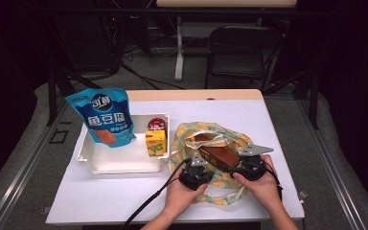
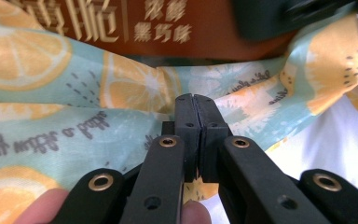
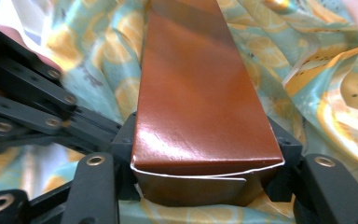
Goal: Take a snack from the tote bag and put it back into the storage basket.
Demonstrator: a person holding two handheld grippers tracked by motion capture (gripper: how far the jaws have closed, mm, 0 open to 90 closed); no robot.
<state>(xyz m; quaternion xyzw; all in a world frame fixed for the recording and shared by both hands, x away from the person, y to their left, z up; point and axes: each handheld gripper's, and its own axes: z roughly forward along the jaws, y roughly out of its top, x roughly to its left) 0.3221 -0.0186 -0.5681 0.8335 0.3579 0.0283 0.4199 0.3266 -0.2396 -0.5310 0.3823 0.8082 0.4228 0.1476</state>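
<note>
Brown carton (image 3: pixel 200 93): a long box of chocolate-coloured card, lying with its near end between the two jaws of the right gripper (image 3: pixel 205 163). The jaws stand at a medium width, one against each long side of the carton, and grip it; the end flap of the carton faces the camera in the right gripper view. From the gripper the carton runs straight ahead, into the mouth of the fabric bag (image 3: pixel 335 93). Only one moment is shown, so any jaw motion cannot be told from it.

In the high view the carton (image 1: pixel 219 154) lies slantwise over the open bag (image 1: pixel 191 132), just ahead and to the left of the right gripper (image 1: pixel 249 165). The bag is pale blue cloth printed with orange slices and lies crumpled on the white table (image 1: pixel 249 115).

The left gripper (image 2: pixel 196 112) has its jaws fully together, pinching a fold of the bag cloth (image 2: pixel 74 121) at the rim. Directly beyond that gripper the carton (image 2: pixel 135 28) shows its printed side.

In the high view the left gripper (image 1: pixel 195 172) sits just beside the right one, with the near end of the carton between them. Well to the left of both stands a white tray (image 1: pixel 120 165) holding a blue snack pouch (image 1: pixel 103 117), a yellow drink box (image 1: pixel 155 143) and a red-lidded cup (image 1: pixel 156 124).
</note>
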